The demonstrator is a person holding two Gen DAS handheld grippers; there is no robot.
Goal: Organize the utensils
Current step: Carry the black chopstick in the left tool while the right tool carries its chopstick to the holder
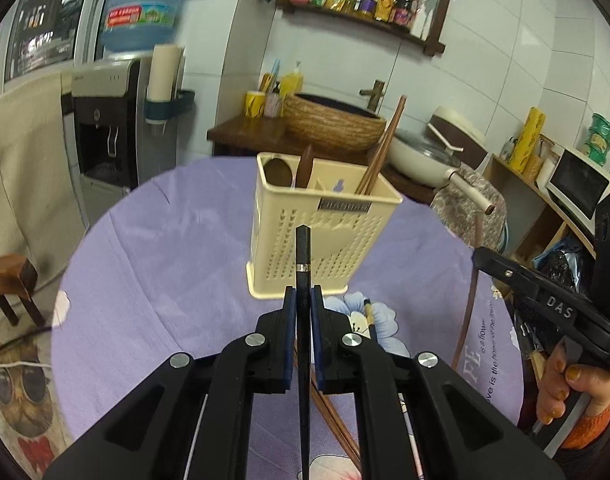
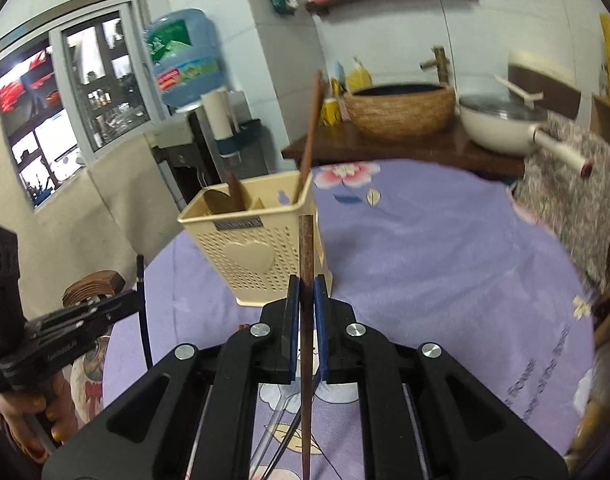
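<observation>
Brightness: soft, even indoor light is filling both views.
Glare: the glazed window (image 2: 69,92) is glowing brightest; white wall tiles (image 1: 505,60) are shining mildly.
Shadows: only faint ones are showing under the perforated cream plastic utensil holder (image 1: 317,232).
Blur: the right wrist view is smearing toward its right edge.
Edges: fisheye bending and black corners are framing both views.

Lower end of the black chopstick (image 1: 303,360) runs off the bottom edge, hidden behind the jaws. Same for the brown chopstick (image 2: 306,320) on the right wrist view. Inside the cream holder (image 1: 317,232), the utensils' lower halves are walled off. Its small label is probably lettering, too blurred to read.
</observation>
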